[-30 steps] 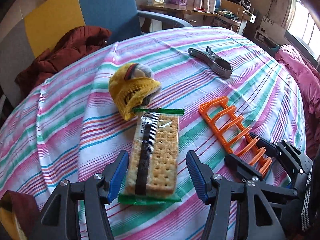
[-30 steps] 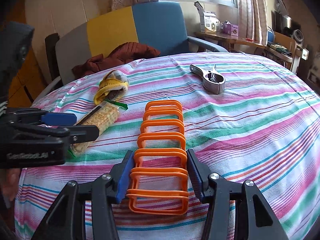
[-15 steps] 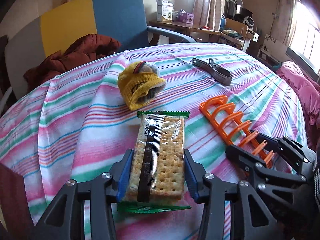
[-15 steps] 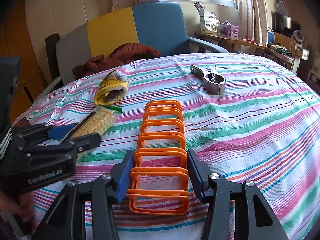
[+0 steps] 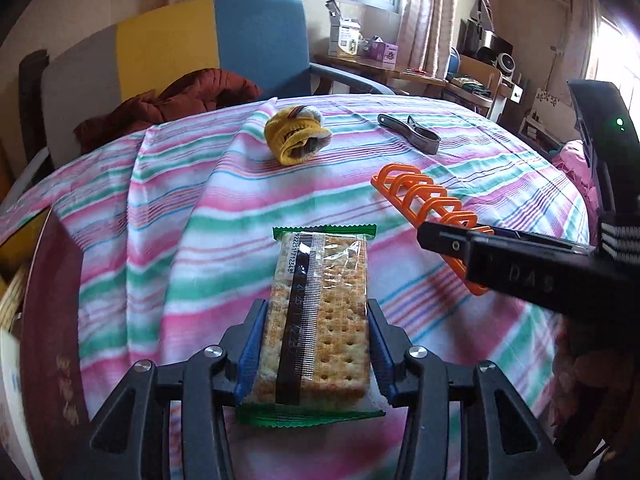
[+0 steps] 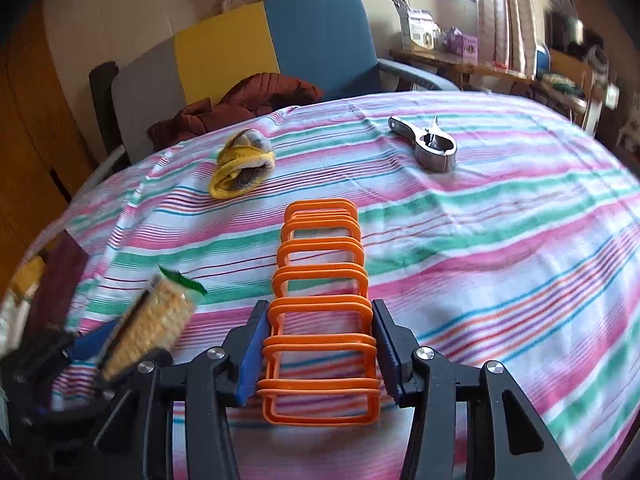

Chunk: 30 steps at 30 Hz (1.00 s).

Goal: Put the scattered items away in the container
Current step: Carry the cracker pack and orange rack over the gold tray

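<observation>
My left gripper is shut on a clear-wrapped cracker packet with green ends and holds it lifted above the striped tablecloth. It also shows in the right wrist view. My right gripper is shut on an orange plastic rack of several loops, also seen in the left wrist view. A yellow rolled sock and a metal clamp lie farther back on the table. A wicker container's edge shows at the far left.
A dark red box stands by the container at the left table edge. A blue, yellow and grey chair with a brown-red jacket stands behind the table. Cluttered shelves are at the back right.
My left gripper closed on the cracker packet and lifted it off the cloth, tilting up. My right gripper stays closed on the orange rack and has raised slightly.
</observation>
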{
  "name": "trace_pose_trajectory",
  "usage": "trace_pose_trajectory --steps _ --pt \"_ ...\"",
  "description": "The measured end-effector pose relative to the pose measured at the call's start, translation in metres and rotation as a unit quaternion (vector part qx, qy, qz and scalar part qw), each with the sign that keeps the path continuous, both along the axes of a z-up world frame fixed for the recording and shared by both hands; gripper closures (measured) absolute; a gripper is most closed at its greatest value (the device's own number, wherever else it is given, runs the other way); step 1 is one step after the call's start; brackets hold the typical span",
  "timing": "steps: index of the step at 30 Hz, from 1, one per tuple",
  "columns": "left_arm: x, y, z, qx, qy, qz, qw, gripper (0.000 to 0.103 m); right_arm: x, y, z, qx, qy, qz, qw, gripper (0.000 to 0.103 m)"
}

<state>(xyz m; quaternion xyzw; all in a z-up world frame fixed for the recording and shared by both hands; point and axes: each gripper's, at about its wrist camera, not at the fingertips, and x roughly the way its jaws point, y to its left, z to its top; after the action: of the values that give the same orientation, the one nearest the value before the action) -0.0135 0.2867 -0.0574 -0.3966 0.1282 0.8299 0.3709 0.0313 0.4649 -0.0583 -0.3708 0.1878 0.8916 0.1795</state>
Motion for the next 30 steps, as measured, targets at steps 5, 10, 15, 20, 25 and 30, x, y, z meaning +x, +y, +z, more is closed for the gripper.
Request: trace_pose_trajectory --steps 5,10,15,20,25,30 --pt "0.008 -0.029 0.019 0.023 0.003 0.019 0.9995 0.055 0.006 -0.01 0.008 -0.071 0.014 0.003 0.997 0.053" --pt "0.021 -0.057 0.043 0.038 0.036 0.021 0.9984 0.055 0.002 -0.037 0.025 -0.094 0.03 0.034 0.995 0.053" --pt "0.019 -0.097 0.061 0.053 0.041 0.059 0.996 0.055 -0.009 -0.069 0.046 -0.122 0.047 0.075 0.989 0.053" --pt "0.015 -0.144 0.077 0.062 0.054 0.112 0.9903 0.055 -0.028 -0.11 0.065 -0.137 0.053 0.127 0.981 0.053" --pt "0.01 -0.19 0.085 0.066 0.064 0.168 0.9815 0.055 -0.047 -0.153 0.078 -0.142 0.051 0.182 0.972 0.053" --pt "-0.007 -0.219 0.076 0.055 0.054 0.207 0.9754 0.055 -0.073 -0.186 0.084 -0.137 0.043 0.224 0.964 0.053"
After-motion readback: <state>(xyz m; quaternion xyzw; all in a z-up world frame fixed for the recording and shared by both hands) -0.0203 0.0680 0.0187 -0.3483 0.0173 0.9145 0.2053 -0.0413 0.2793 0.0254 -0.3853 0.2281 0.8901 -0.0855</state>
